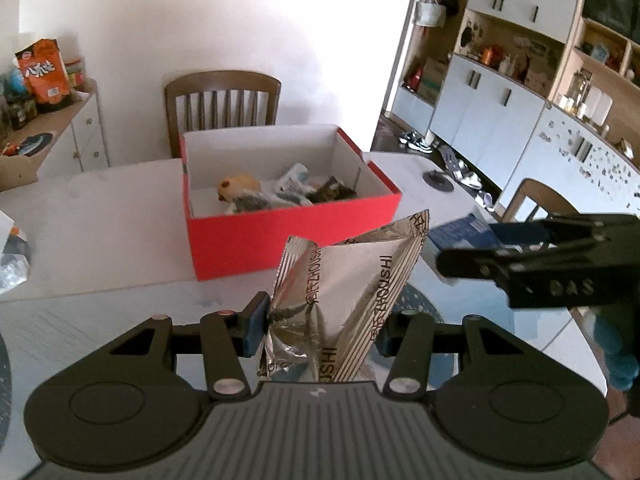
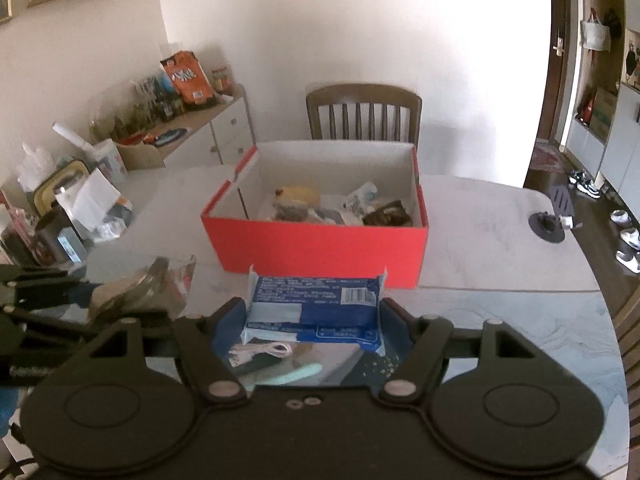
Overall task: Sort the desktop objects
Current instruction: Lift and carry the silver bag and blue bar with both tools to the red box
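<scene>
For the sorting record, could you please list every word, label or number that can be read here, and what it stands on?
"ZHOUSHI": printed along the edges of the silver foil packet in the left gripper.
Blue packet in the right gripper: barcode and fine print, too small to read.
Orange snack bag: white lettering, too blurred.

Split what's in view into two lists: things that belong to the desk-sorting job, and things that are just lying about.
Part of the job:
- silver foil packet, clamped in the left gripper
- blue packet, clamped in the right gripper
- red box, open, already holding several items

Just lying about:
- wooden chair
- orange snack bag on the sideboard
- shoes on the floor
</scene>
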Demonstrator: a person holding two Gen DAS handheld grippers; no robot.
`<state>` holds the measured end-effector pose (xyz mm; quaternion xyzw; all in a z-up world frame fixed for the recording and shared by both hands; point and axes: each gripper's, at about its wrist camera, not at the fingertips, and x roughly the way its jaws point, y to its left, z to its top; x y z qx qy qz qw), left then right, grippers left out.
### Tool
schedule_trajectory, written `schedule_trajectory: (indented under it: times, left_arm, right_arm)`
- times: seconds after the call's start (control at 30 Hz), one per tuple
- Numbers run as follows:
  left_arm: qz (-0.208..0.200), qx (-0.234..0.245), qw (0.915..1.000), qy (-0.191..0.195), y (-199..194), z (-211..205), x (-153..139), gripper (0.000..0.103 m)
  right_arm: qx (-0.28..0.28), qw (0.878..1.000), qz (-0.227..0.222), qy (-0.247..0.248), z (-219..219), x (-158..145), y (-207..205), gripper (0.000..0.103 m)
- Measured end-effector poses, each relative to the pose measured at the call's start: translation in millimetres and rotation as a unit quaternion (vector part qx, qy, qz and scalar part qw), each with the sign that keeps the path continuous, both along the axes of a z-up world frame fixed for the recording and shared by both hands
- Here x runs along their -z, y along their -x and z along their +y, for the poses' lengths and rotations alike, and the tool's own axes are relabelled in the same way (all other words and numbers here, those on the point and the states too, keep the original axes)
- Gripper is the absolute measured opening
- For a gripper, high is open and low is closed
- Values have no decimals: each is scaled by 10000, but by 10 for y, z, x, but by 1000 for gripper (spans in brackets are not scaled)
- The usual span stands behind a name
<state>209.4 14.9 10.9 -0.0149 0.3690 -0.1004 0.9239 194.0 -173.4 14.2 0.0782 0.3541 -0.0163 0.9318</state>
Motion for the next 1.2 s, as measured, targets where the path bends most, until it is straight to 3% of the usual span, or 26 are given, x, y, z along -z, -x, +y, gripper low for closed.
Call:
schedule_trajectory:
  times: [0.27, 0.5, 0.9, 1.2]
  left_arm:
    - [-19, -206, 9998, 73, -206, 151, -248, 50]
    - [2, -317, 9995, -87, -393, 197, -363, 51]
    - [170, -405, 9988, -228, -850, 165, -418, 51]
    - [75, -471, 9977, -473, -1292, 122, -461, 51]
  right_arm:
    - [-107, 9998, -37, 170, 128, -261, -66, 73]
    - [-172, 9994, -98, 295, 165, -417, -160, 73]
    - [-193, 9991, -8, 376, -6, -480, -511, 73]
    - [-240, 9987, 42, 453, -192, -441, -840, 73]
